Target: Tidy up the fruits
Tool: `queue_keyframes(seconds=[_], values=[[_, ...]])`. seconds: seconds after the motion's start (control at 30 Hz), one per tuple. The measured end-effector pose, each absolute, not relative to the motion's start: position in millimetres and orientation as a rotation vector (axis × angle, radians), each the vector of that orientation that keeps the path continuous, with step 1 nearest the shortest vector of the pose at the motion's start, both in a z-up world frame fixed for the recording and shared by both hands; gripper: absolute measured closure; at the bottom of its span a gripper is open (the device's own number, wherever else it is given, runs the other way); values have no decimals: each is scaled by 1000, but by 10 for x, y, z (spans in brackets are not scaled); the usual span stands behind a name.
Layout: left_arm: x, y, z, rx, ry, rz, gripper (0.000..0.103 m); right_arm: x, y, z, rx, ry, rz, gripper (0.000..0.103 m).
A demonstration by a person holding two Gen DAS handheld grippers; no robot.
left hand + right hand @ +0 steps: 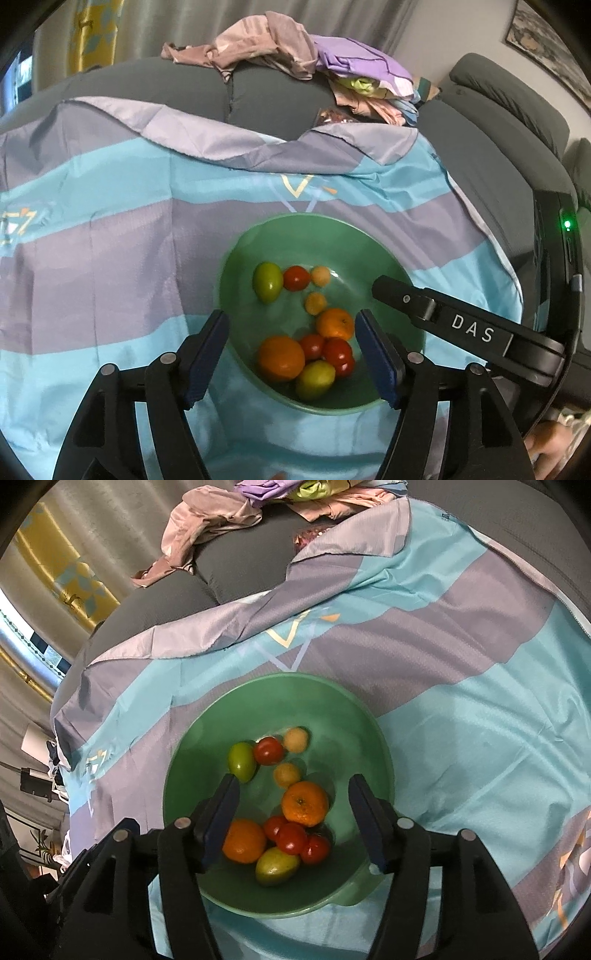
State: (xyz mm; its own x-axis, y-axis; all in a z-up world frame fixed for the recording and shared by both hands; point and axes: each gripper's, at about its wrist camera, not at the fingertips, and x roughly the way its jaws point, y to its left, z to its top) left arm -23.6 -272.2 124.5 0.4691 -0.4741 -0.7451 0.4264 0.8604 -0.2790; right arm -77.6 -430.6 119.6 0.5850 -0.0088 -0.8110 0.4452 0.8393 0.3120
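Observation:
A green bowl sits on a blue and purple striped cloth. It holds several fruits: two oranges, red tomatoes, green fruits and two small pale orange ones. My left gripper hangs open above the bowl's near side, with nothing between its blue pads. My right gripper is open over the bowl too, empty. Part of the right gripper's black finger reaches over the bowl's right rim in the left wrist view.
The cloth covers a grey sofa. A heap of pink and purple clothes lies on the sofa back behind the bowl. Curtains hang beyond. A hand shows at the lower right.

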Motion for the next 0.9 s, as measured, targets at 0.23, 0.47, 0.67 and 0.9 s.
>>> queue_keyframes(seconds=[0.23,0.47,0.67,0.9], values=[[-265,-2714,1252,-38,925,-541,32,-766,-4291,1190,518,922,-281,41],[-277,-2712,1209,-35,947,-538,32,-762,-4293,1165,519,933,-287,41],[-281,-2717,1189,-38,960,-539,32,-753,-4285,1158,514,939,-287,41],[-275,-2743,1184,-44,971,-559,32,-743,-4271,1150,509,943,-286,41]])
